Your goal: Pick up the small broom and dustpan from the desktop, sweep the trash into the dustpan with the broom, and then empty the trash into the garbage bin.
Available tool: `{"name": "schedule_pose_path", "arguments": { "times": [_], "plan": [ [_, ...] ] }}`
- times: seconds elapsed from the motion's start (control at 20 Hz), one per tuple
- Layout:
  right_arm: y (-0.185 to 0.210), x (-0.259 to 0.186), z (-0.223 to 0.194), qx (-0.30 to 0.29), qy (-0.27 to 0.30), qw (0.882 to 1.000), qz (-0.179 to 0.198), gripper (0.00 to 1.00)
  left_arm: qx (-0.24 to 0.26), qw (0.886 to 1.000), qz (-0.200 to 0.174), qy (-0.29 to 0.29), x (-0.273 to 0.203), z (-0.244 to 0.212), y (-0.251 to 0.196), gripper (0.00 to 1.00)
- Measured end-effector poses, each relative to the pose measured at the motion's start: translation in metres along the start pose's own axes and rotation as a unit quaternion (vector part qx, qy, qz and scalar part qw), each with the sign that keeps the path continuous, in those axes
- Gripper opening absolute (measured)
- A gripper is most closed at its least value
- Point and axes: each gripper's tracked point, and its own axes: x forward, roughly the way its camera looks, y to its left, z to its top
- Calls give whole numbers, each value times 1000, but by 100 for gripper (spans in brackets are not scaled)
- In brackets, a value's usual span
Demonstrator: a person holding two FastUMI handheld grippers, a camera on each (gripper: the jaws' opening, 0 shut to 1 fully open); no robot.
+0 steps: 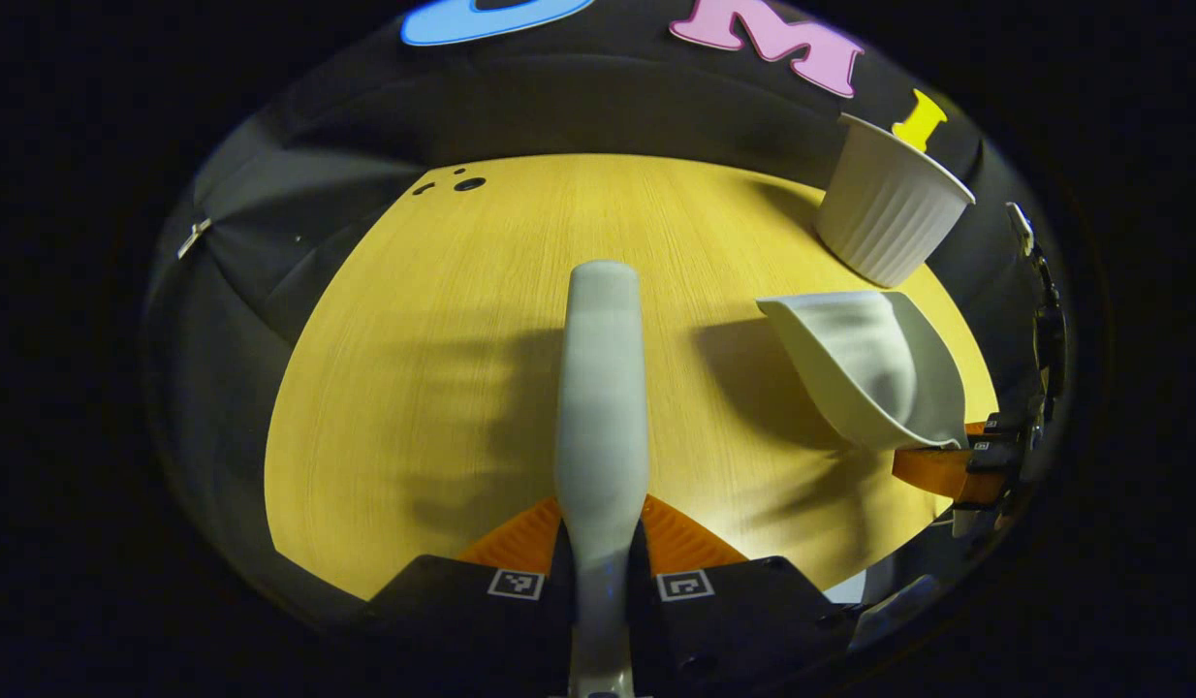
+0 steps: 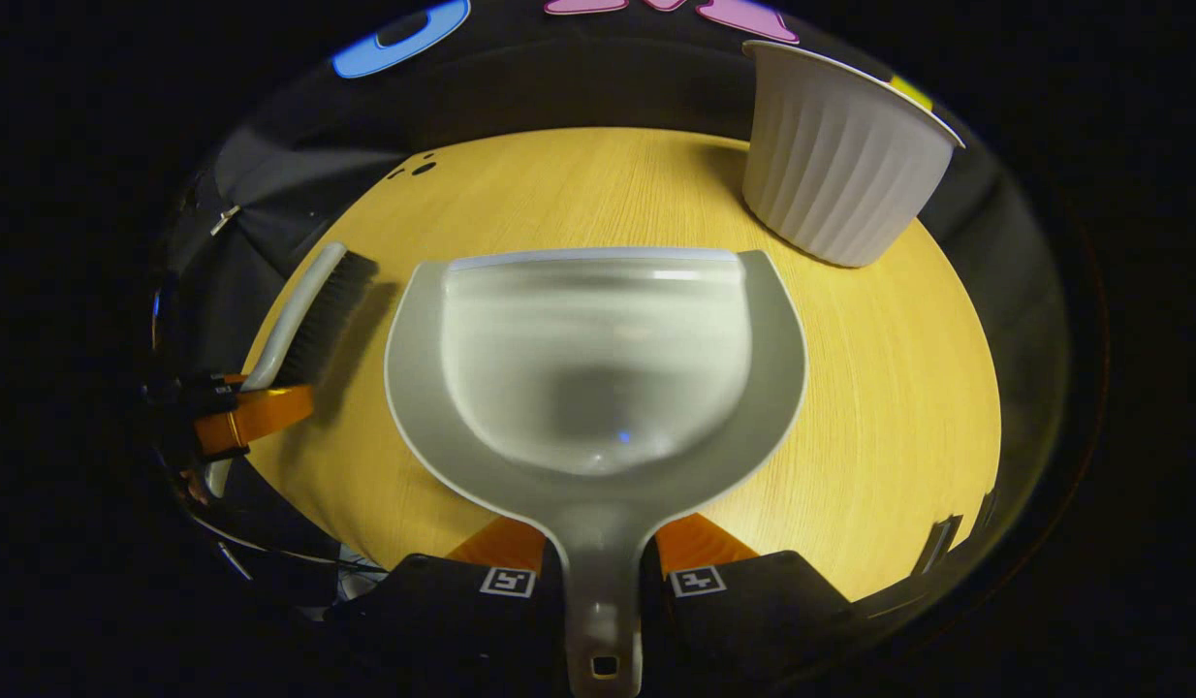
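Note:
In the left gripper view my left gripper [image 1: 601,543] is shut on the handle of the small grey broom [image 1: 601,388], which points straight ahead over the yellow wooden desktop [image 1: 443,368]. To its right the grey dustpan [image 1: 874,373] hangs above the desk, held by the other gripper [image 1: 966,465]. In the right gripper view my right gripper [image 2: 601,557] is shut on the handle of the dustpan [image 2: 598,359], whose scoop looks bare inside. The broom [image 2: 312,315] with its dark bristles shows at the left, held by the left gripper [image 2: 239,412]. I see no trash on the desk.
A white ribbed garbage bin [image 2: 835,165] stands at the back right of the desk, also in the left gripper view as the bin [image 1: 889,208]. Small dark holes [image 1: 462,182] mark the desk's far left edge. Black cloth walls close in the booth behind.

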Motion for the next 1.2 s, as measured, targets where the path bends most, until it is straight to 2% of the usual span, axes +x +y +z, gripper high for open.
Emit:
{"name": "schedule_pose_path", "arguments": {
  "times": [0.05, 0.25, 0.35, 0.4, 0.45, 0.55, 0.6, 0.7, 0.75, 0.8, 0.85, 0.95, 1.05, 1.1, 1.2],
  "plan": [
    [1, 2, -1, -1, 7, 1000, 3, 35, 13, 1000, 10, 3, 4, 3, 0, 28],
    [8, 7, -5, 8, 30, 999, 14, 36, 45, 999, 25, 16, 15, 8, -6, 29],
    [8, 8, -6, 5, 37, 999, 10, 36, 43, 998, 29, 24, 21, 5, -7, 29],
    [10, 10, -6, -2, 36, 999, 8, 41, 40, 998, 35, 29, 27, 3, -4, 29],
    [11, 10, -6, -7, 37, 999, 8, 36, 36, 998, 41, 34, 31, 0, -2, 29],
    [14, 11, -6, -9, 39, 999, 20, 37, 20, 998, 42, 40, 33, -5, -3, 27],
    [15, 11, -7, -7, 42, 999, 25, 39, 13, 998, 42, 44, 32, -7, -5, 32],
    [16, 10, -5, -4, 48, 998, 34, 43, 8, 998, 44, 44, 28, -9, -5, 31],
    [19, 8, -3, 0, 49, 998, 43, 46, 7, 998, 43, 39, 27, -6, -6, 37],
    [21, 6, -4, 2, 48, 998, 48, 63, 6, 999, 40, 33, 23, -2, -10, 40],
    [19, 3, -1, 2, 43, 998, 47, 70, 7, 999, 39, 25, 19, 2, -11, 51],
    [17, -5, 8, -2, 24, 998, 49, 100, 3, 1000, 25, 3, 8, 8, -16, 78],
    [15, -22, 14, -4, 0, 999, 44, 99, -7, 1000, 14, -20, -11, 14, -22, 96],
    [15, -33, 18, -3, -14, 999, 42, 99, -13, 999, 10, -34, -21, 17, -24, 99],
    [14, -59, 33, -2, -60, 997, 38, 100, -17, 997, 6, -76, -48, 26, -29, 98]
  ]
}}
